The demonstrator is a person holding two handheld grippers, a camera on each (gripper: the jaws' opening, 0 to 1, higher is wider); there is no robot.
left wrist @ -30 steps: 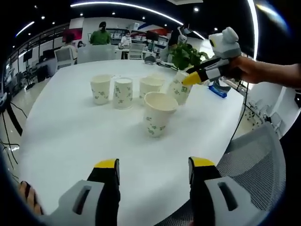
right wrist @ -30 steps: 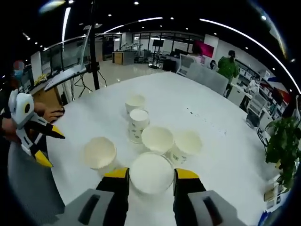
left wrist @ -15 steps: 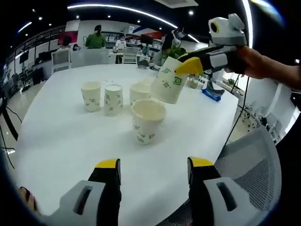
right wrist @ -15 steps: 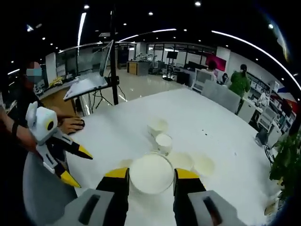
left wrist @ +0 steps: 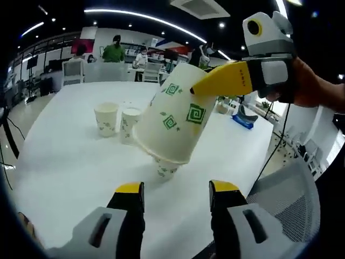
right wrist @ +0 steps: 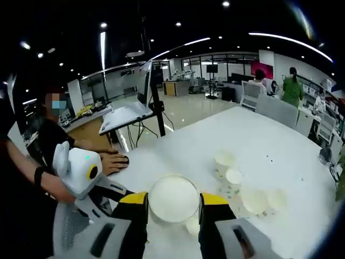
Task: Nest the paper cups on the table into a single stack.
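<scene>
Presently, on the white table (left wrist: 64,162), two paper cups (left wrist: 106,119) stand side by side at the far left. The left gripper (left wrist: 175,195) holds nothing, jaws well apart. Beyond it a nearer cup (left wrist: 166,168) stands upright. Directly above it hangs the held cup (left wrist: 173,121), tilted, clamped at its rim by the right gripper (left wrist: 226,81). Further cups (right wrist: 253,200) cluster nearby in the right gripper view.

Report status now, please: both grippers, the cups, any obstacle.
Right gripper shut on held cup, over the near cup. Left gripper open. Nothing in the way.
</scene>
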